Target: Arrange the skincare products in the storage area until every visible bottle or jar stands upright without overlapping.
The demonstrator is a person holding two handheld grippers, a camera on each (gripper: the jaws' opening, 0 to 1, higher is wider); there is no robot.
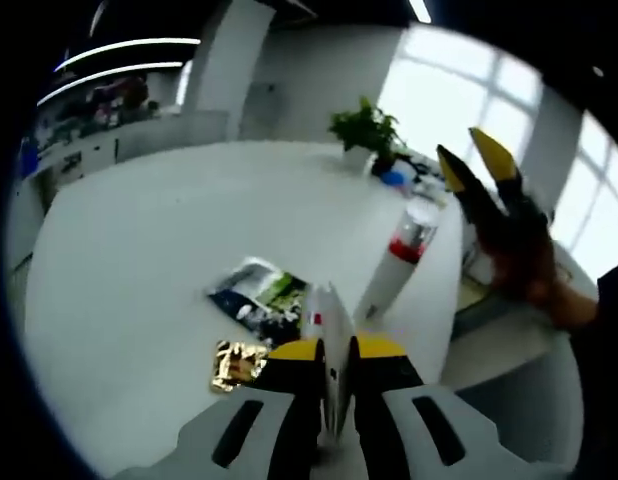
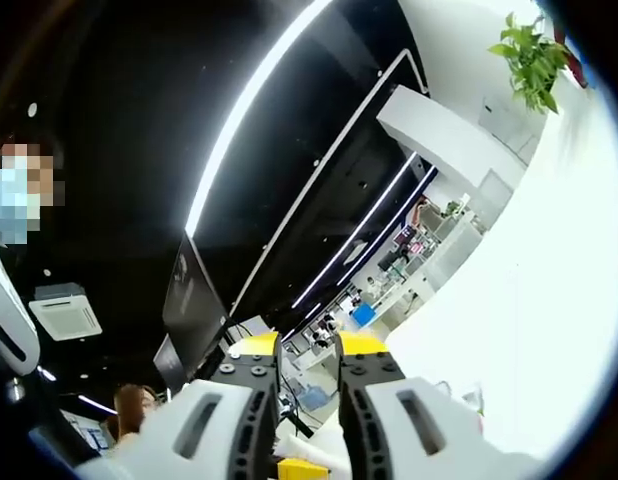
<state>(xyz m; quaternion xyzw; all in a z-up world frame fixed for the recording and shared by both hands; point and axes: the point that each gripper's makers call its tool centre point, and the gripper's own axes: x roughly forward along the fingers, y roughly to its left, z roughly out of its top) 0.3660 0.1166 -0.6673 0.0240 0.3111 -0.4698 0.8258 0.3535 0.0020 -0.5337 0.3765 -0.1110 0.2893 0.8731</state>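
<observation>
My left gripper point(image 1: 337, 348) is shut on a thin white flat pack point(image 1: 332, 312) with a small red mark, held edge-on just above the white table point(image 1: 139, 250). Right behind it a white bottle point(image 1: 397, 262) with a red band and a clear cap stands on the table. A dark printed sachet point(image 1: 257, 296) and a gold foil packet point(image 1: 235, 365) lie flat to the left of the jaws. My right gripper point(image 1: 474, 160) is raised at the right, held by a hand, its yellow fingertips spread. In the right gripper view that gripper point(image 2: 309, 345) points up at the ceiling with nothing between its fingers.
A potted plant point(image 1: 369, 130) and small blue items stand at the table's far edge. The table edge runs down the right side past the bottle, with a window behind. In the right gripper view a person stands at the left, with the plant point(image 2: 534, 55) at top right.
</observation>
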